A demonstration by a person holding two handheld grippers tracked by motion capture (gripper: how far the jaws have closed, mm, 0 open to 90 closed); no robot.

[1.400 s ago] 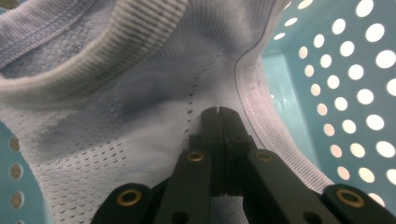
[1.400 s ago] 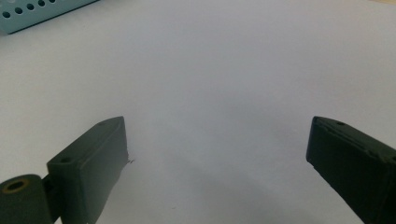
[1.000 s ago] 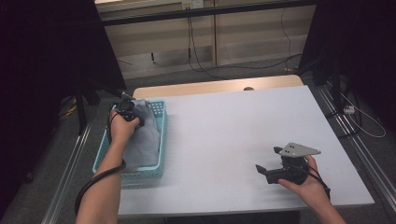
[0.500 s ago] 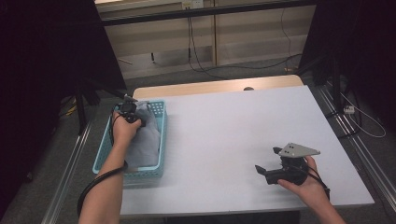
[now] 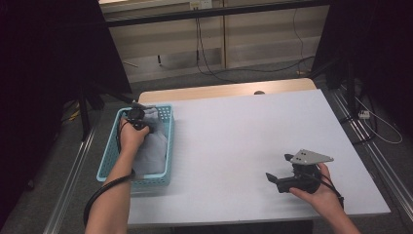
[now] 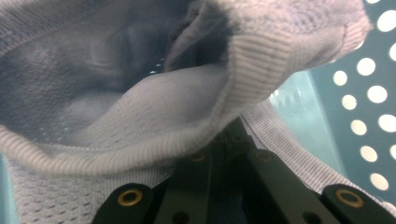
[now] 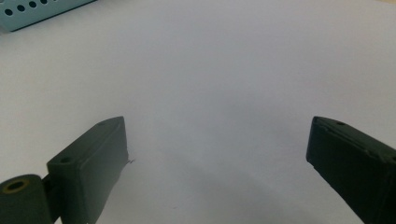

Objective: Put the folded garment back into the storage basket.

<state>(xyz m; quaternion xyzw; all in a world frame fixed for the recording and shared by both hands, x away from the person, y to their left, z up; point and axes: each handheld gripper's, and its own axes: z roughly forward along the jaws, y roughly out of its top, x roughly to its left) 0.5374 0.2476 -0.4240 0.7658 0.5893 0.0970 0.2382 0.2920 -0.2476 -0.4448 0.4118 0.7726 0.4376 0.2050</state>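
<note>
A grey knitted garment (image 5: 153, 146) lies bunched in a light blue perforated basket (image 5: 109, 161) at the table's left edge. My left gripper (image 5: 135, 116) is down in the basket's far end, shut on a fold of that garment. In the left gripper view the ribbed hem of the garment (image 6: 140, 107) drapes over the closed black jaws of the gripper (image 6: 229, 144), with the basket wall (image 6: 355, 107) behind. My right gripper (image 5: 278, 168) rests near the front right of the white table (image 5: 234, 136), open, with nothing between its fingers (image 7: 217, 135).
A corner of the basket (image 7: 28, 11) shows at the top left of the right gripper view. Black stands and cables stand on the floor beyond and beside the table. A wooden strip (image 5: 224, 90) runs along the table's far edge.
My left hand has drawn slightly back toward the near side of the basket, taking the garment's fold along. The right hand has stayed still.
</note>
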